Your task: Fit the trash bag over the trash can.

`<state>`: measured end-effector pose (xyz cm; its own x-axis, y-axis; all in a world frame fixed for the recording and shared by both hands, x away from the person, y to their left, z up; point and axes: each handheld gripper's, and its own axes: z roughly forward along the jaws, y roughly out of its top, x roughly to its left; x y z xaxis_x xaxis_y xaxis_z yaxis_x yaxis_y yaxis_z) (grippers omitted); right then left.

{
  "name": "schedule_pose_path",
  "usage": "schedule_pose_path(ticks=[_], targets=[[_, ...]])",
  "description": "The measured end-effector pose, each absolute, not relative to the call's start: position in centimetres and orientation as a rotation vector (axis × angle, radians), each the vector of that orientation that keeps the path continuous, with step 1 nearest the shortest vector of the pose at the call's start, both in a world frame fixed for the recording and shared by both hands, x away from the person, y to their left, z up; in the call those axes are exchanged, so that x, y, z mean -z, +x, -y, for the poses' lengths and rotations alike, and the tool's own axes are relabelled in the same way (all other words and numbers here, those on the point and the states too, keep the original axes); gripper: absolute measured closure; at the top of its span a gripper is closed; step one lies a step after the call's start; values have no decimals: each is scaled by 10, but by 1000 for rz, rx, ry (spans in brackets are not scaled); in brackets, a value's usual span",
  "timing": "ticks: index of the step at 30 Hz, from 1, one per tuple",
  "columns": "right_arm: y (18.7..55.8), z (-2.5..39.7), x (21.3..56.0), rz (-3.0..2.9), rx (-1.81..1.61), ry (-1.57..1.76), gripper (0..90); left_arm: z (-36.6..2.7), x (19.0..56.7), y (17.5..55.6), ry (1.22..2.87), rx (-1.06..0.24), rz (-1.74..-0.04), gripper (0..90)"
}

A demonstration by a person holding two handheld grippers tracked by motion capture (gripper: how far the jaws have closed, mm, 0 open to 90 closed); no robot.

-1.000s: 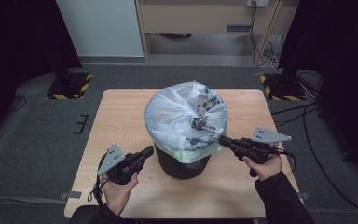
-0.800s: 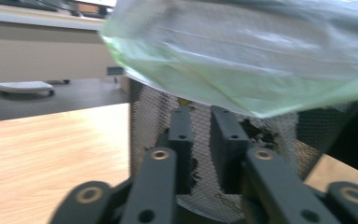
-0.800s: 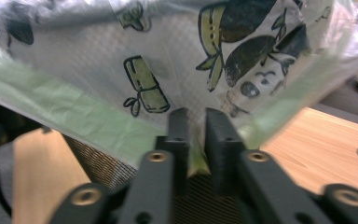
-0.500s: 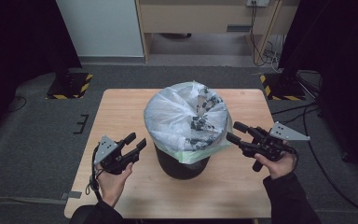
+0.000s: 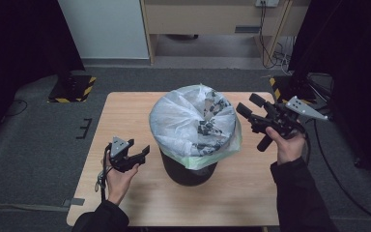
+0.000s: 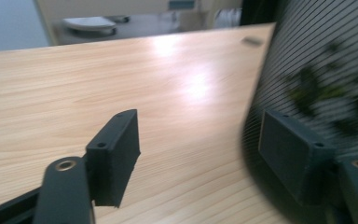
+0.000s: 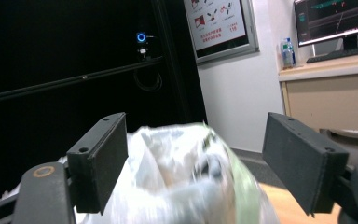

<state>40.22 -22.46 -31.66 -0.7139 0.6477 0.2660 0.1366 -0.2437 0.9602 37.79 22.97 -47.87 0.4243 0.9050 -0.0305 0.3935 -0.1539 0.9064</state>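
A dark bin (image 5: 189, 169) stands mid-table, lined with a clear plastic bag (image 5: 193, 121) bulging above its rim and holding crumpled rubbish. My left gripper (image 5: 142, 150) hovers low, just left of the bin's base, jaws open and empty; in the left gripper view the bin's ribbed wall (image 6: 317, 70) is behind the right-hand jaw. My right gripper (image 5: 247, 105) is raised at the bag's upper right edge, jaws open, nothing between them. In the right gripper view the bag (image 7: 177, 177) bulges between and beyond the jaws.
The wooden table (image 5: 125, 116) has bare surface left, right and in front of the bin. Behind it are a light cabinet (image 5: 101, 29), a wooden desk (image 5: 212, 19) with cables, and dark curtains at both sides. Grey floor surrounds the table.
Both grippers have opened and drawn away from the bin. The left one moved left and lower; the right one rose and swung to the upper right of the bag.
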Motion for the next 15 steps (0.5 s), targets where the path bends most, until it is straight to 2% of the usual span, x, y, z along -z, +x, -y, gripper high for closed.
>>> schedule_pose_path(ticks=[5,15], targets=[[415,200,291,-1667,-1975,938,196,-233,487,379,1729,-633,-1185,257],[433,134,249,-1735,-1944,875,244,-227,490,379,1757,-614,-1171,251]])
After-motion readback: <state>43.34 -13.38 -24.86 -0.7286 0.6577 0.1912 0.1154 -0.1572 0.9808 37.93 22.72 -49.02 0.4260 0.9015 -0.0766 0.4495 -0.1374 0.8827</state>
